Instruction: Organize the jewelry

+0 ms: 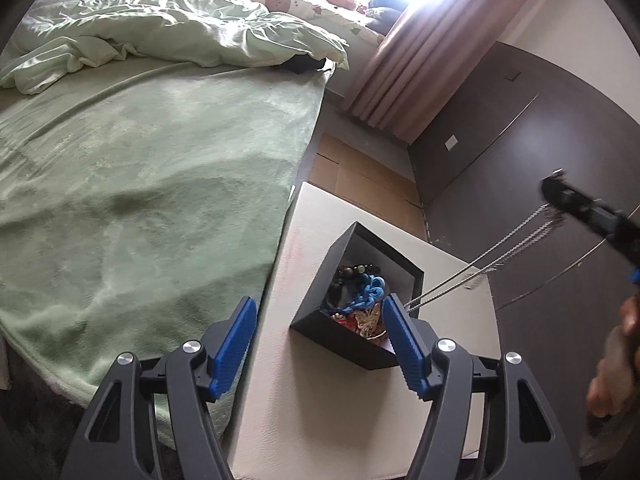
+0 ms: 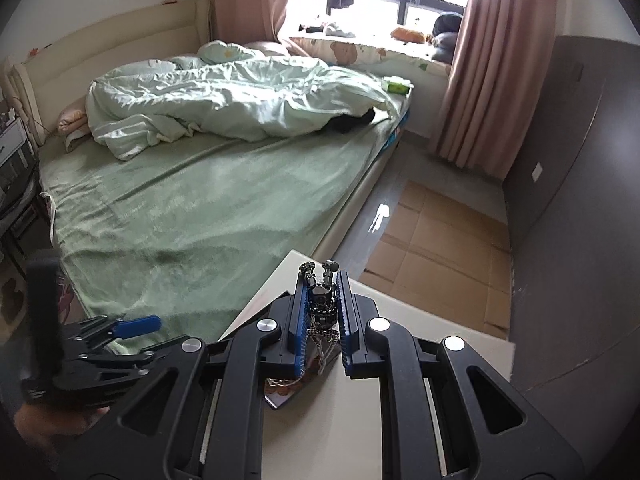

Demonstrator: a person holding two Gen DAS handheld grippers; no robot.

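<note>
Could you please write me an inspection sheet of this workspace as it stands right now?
Surface: white table beside the bed.
Job's things: black box, open, holding tangled jewelry including blue cord; silver chain necklace stretched taut from the box up to the right gripper, its pendant between the pads.
Clutter: nothing seen on the table besides the box.
Grippers: left gripper open, hovering near the box; right gripper shut on the necklace, raised.
Cables: nothing seen.
Surroundings: bed with green blanket and rumpled duvet, pink curtain, dark wardrobe, cardboard on the floor.
</note>
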